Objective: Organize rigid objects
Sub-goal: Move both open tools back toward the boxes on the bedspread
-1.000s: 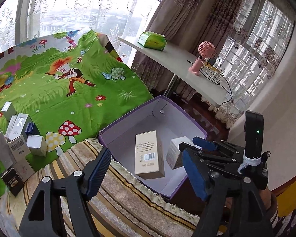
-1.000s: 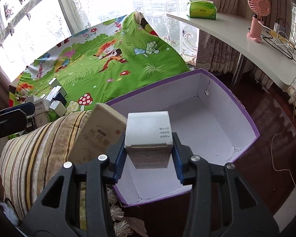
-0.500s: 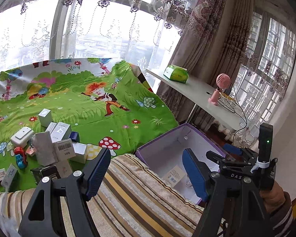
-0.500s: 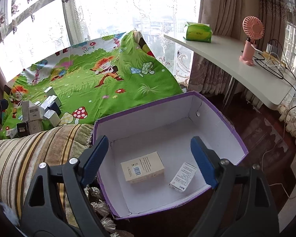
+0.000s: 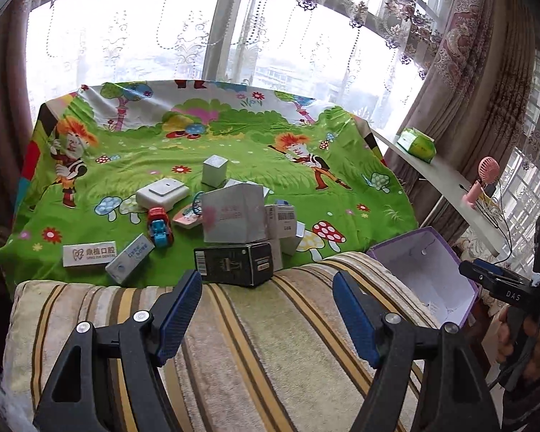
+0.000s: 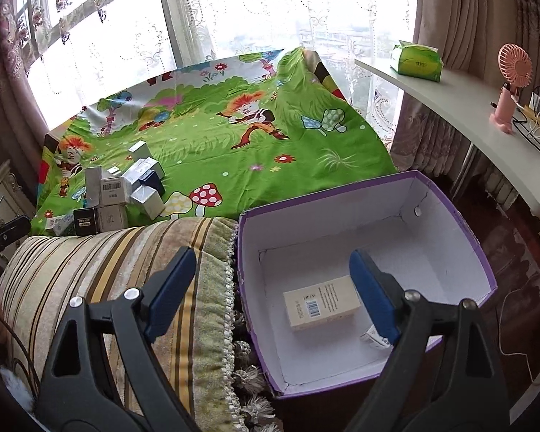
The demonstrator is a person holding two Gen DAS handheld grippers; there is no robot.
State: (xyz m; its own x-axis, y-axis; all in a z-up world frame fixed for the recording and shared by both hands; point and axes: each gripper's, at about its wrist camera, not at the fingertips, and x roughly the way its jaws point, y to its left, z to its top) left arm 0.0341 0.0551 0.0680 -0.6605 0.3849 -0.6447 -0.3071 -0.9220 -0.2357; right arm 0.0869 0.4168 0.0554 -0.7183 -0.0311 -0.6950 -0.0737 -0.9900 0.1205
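Right gripper (image 6: 270, 288): jaws wide, nothing between the pads. It hangs over the near left wall of the purple box, low in the right-wrist frame.
Left gripper (image 5: 266, 309): jaws wide and empty, low centre of the left-wrist frame, over the striped cushion (image 5: 234, 342) and aimed at the pile beyond it.
Why open: my reading is that neither gripper carries anything at this moment; the left looks lined up for a pick, the right looks idle above the container.
Purple box (image 6: 460, 216): lower right of the right-wrist frame, open top, white inside, standing against the cushion's fringed edge. Probably set there so that each carry from the pile is short.
Beige carton (image 6: 320, 304): lies flat on the box floor, barcode up, just left of the right blue pad. A second small white box (image 6: 372, 336) is partly hidden behind that pad.
Black carton (image 5: 234, 264): nearest item of the pile, touching the far cushion edge, just above the gap between the left jaws.
Silver box (image 5: 234, 217): tilted, resting on the black carton and its neighbours.
Pile remainder: toy car (image 5: 160, 228), white flat box (image 5: 162, 194) and labelled cartons lie on the green cartoon sheet (image 5: 234, 151), centre left.
Progress estimate: two items boxed, most not yet sorted.
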